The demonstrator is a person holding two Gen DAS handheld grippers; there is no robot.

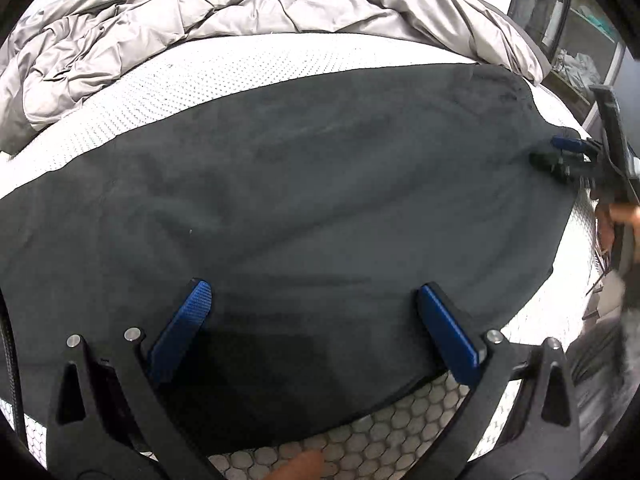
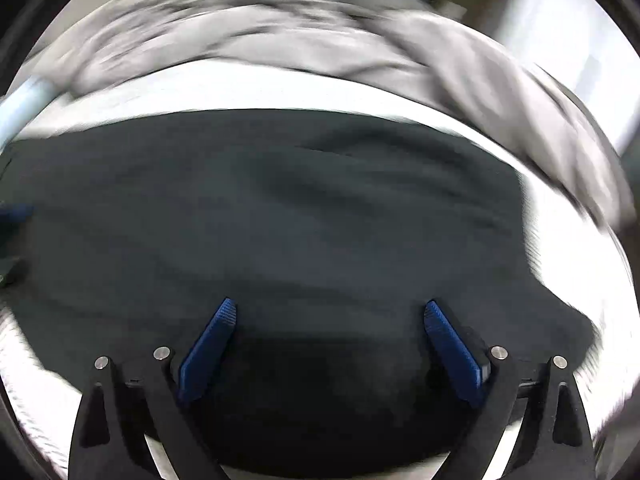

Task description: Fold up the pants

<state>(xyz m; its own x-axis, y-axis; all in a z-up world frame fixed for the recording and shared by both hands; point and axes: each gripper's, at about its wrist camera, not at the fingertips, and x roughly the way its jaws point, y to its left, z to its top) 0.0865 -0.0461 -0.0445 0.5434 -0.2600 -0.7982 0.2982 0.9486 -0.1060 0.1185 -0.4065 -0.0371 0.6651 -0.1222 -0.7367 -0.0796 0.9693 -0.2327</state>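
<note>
Dark grey pants (image 1: 304,184) lie spread flat across a white mattress (image 1: 168,92), wrinkled in places. My left gripper (image 1: 313,287) hovers open over the near edge of the pants, its blue pads (image 1: 184,332) wide apart with nothing between them. At the right end of the cloth, the right gripper (image 1: 560,156) shows small against the pants' edge. The right wrist view is motion-blurred. In it the right gripper (image 2: 330,305) is open over the pants (image 2: 280,220), holding nothing. A blue bit of the left gripper (image 2: 14,212) shows at that view's left edge.
A crumpled grey comforter (image 1: 168,28) is heaped along the far side of the mattress. A shelf unit with folded items (image 1: 576,40) stands beyond the right corner. A bare strip of mattress (image 1: 360,436) shows below the pants, and a hand (image 1: 624,216) shows at the right.
</note>
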